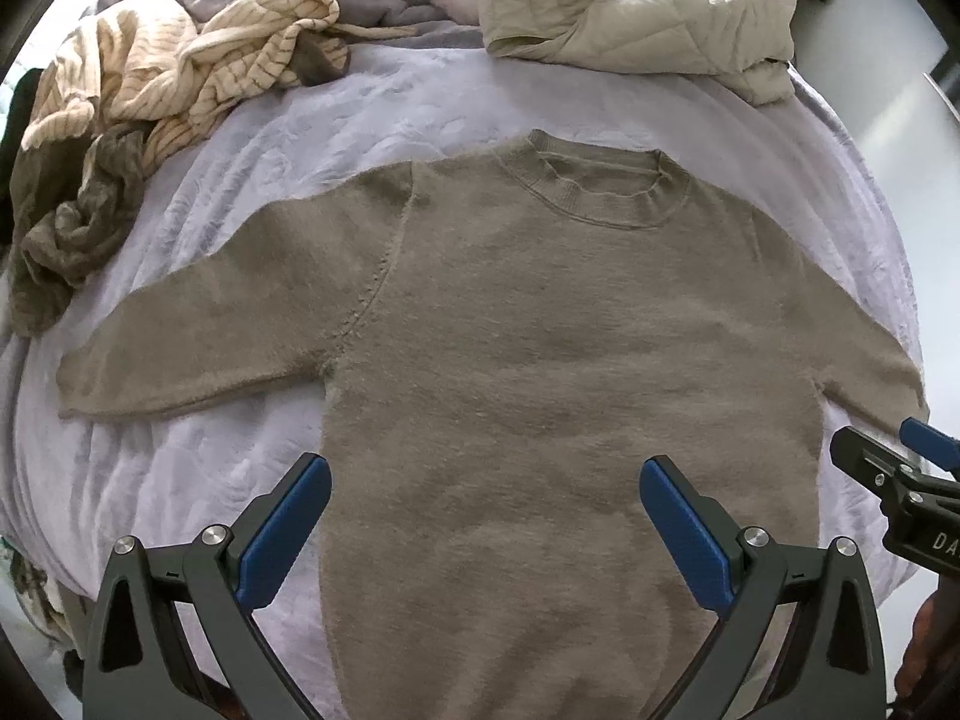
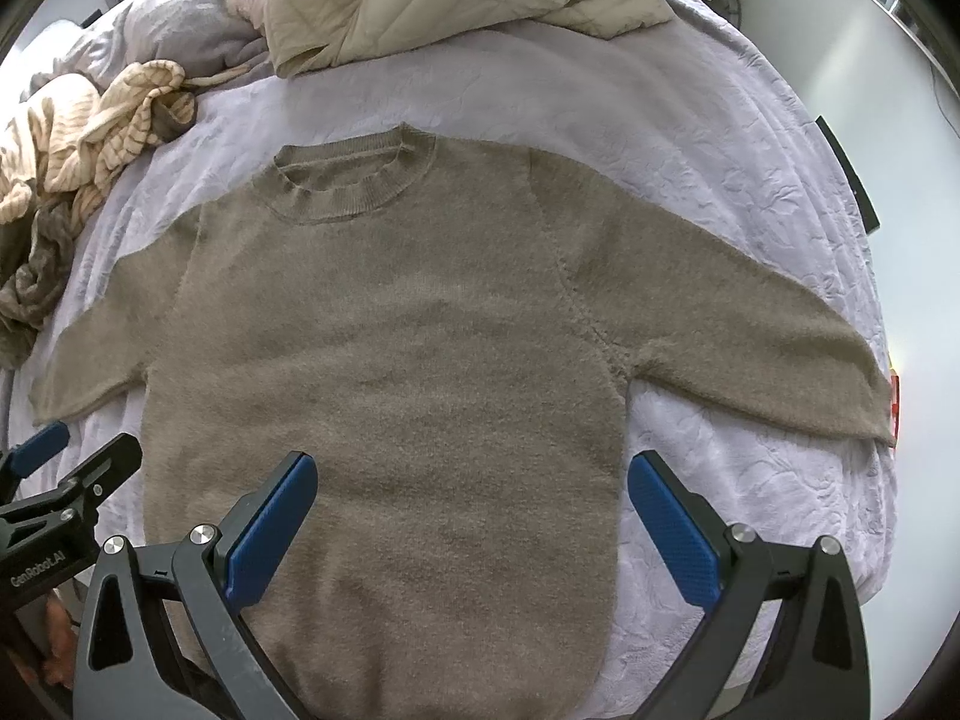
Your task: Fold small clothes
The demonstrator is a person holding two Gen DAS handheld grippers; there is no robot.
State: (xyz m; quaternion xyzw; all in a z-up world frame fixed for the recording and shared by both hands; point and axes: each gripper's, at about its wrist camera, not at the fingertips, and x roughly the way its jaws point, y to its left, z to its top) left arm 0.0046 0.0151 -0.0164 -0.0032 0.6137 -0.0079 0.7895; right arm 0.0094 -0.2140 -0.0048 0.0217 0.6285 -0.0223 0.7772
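Left wrist view: taupe sweater spread flat on lavender bed cover, sleeves out; left hand-held gripper wide, empty, above hem. Right wrist view: right hand-held gripper wide, empty; quilted jacket behind collar.

The sweater is plain taupe-brown (its ribbed collar the same shade) on a pale lavender bedspread with an embossed pattern. A cream garment carries thin brown stripes; the quilted jacket is beige. Both grippers' pads are blue.
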